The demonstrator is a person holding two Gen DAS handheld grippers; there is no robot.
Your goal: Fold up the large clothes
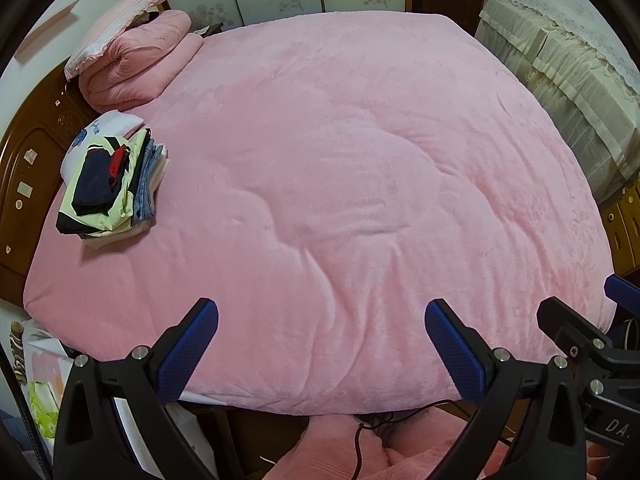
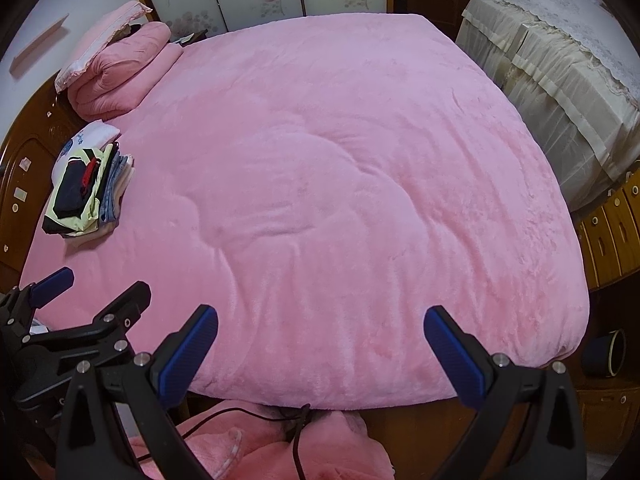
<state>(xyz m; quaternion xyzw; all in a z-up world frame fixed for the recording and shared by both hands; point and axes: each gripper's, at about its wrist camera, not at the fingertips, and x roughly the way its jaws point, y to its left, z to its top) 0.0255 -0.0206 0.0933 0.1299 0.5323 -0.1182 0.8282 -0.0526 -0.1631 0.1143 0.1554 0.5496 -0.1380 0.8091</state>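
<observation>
- Sitting far left against the wooden headboard (image 1: 24,176), a stack of folded clothes (image 1: 110,184) rests on the pink bed cover (image 1: 340,160), a navy piece on top, pale yellow and blue denim layers beneath
- Behind that stack, up at the head of the bed, a rolled pink quilt (image 1: 136,60) lies with a pink pillow (image 1: 116,20) leaning on it
- Left gripper (image 1: 321,314) hovers over the near edge of the bed, blue pads spread wide, nothing between them
- Below the bed edge, a pink fleecy garment (image 2: 260,444) is bunched low down, a black cable (image 2: 296,432) trailing over it
- Right gripper (image 2: 321,322) hangs just beside the left one, jaws wide apart too, empty
- Far right, a cream lace-trimmed cloth (image 2: 560,80) drapes over furniture beside the bed
</observation>
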